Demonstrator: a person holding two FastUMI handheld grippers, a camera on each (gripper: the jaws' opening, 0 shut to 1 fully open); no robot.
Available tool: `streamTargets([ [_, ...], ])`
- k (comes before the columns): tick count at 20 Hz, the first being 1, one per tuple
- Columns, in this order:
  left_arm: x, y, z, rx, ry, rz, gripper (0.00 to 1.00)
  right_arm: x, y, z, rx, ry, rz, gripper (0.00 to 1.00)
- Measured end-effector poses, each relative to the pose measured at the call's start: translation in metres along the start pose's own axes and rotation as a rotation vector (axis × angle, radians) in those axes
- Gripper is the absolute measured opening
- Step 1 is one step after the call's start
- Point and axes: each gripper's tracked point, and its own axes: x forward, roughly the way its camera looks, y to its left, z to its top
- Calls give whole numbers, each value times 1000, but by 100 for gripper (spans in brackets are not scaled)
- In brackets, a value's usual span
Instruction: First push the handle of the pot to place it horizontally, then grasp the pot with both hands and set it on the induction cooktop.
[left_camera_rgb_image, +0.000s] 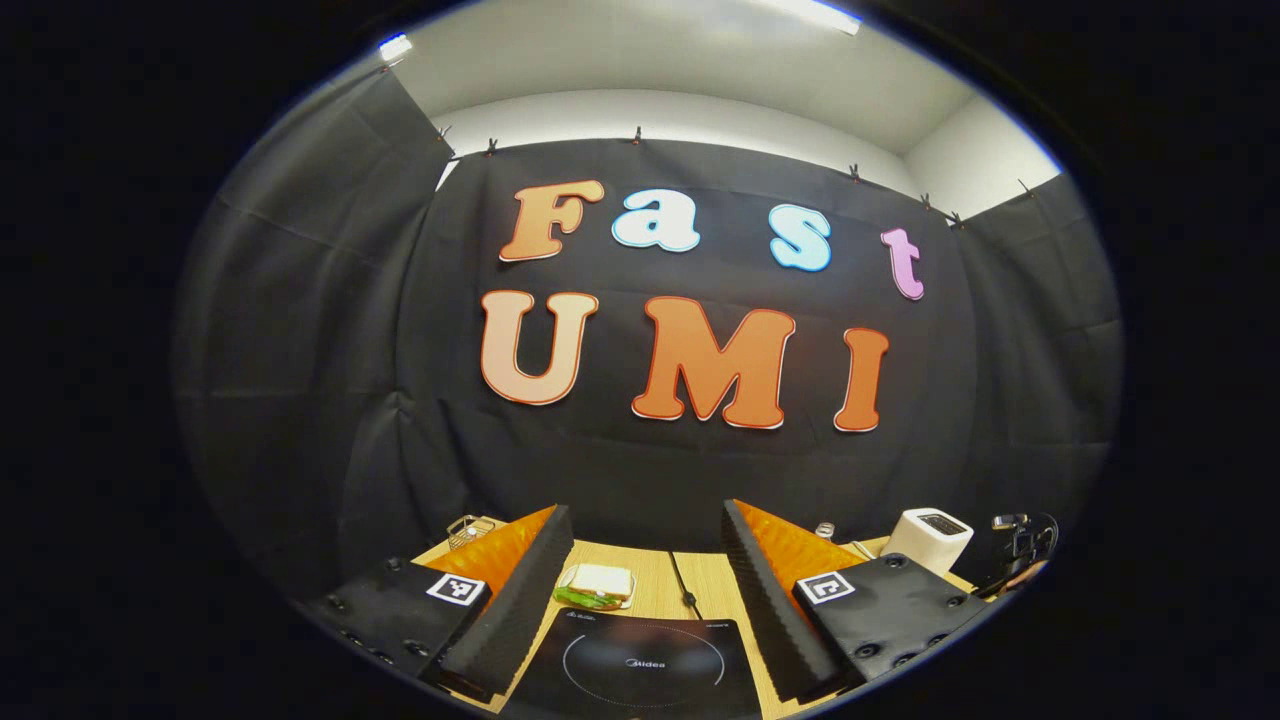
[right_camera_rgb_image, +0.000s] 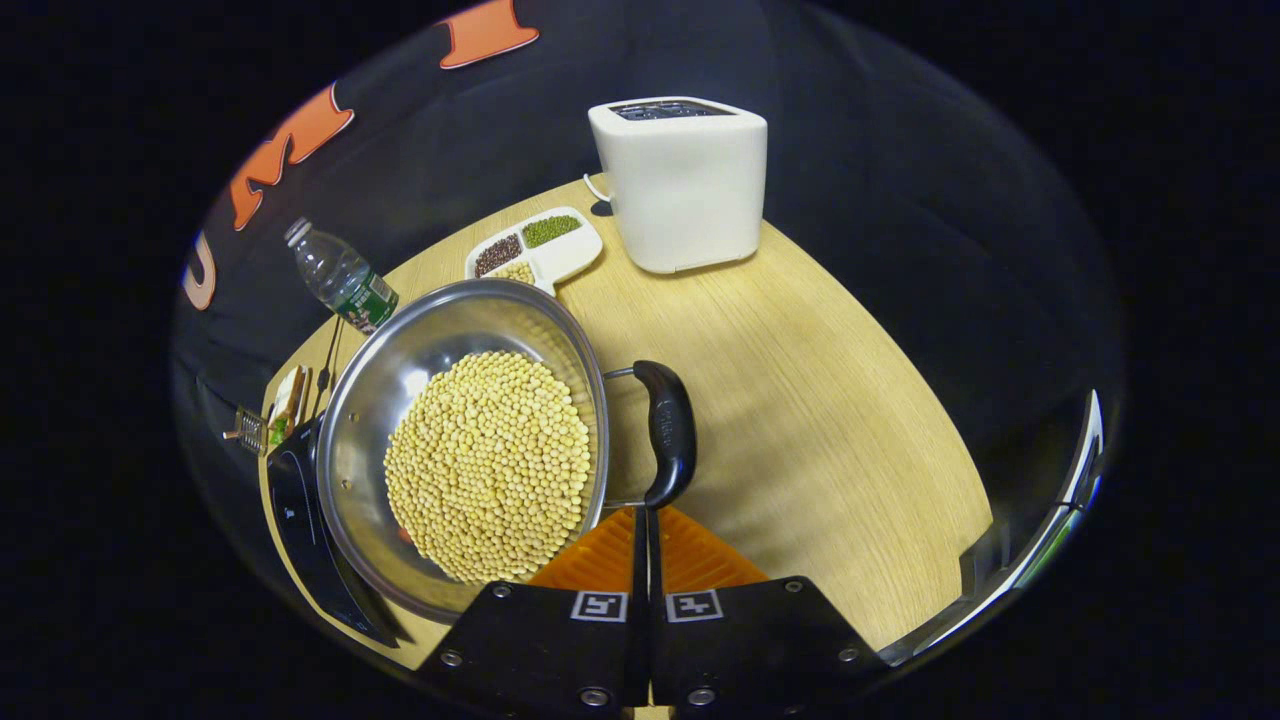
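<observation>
In the left gripper view the left hand-held gripper (left_camera_rgb_image: 640, 575) stands wide open, its two fingers spread to either side of the lower middle of the frame with nothing between them. Through that gap lies the induction cooktop (left_camera_rgb_image: 640, 665) at the bottom centre, flat on the bench (left_camera_rgb_image: 650, 580), bare on top and so ready to take the pot. Just behind it sits a sandwich (left_camera_rgb_image: 597, 585), and at lower right a white toaster (left_camera_rgb_image: 928, 538).

In the right gripper view the cooktop (right_camera_rgb_image: 300, 520) shows at lower left, its dark edge partly under the pot (right_camera_rgb_image: 470, 440), a steel pan full of pale beans filling the centre left. The pot's handle (right_camera_rgb_image: 668, 432) juts from its right rim. The right hand-held gripper (right_camera_rgb_image: 645, 540) has its fingers pressed together with nothing held, the tips right at the handle's lower end; I judge it closed that way to serve as a blunt pusher. Further right and up stand a divided dish (right_camera_rgb_image: 540, 250) and the toaster (right_camera_rgb_image: 685, 185).
</observation>
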Motion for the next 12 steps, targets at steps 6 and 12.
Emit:
streamTargets([
  [6, 5, -26, -37, 22, 87, -62, 98, 9, 2, 19, -12, -36, -16, 0],
  [12, 10, -68, -85, 27, 217, -160, 98, 18, 5, 33, -8, -55, 13, 0],
])
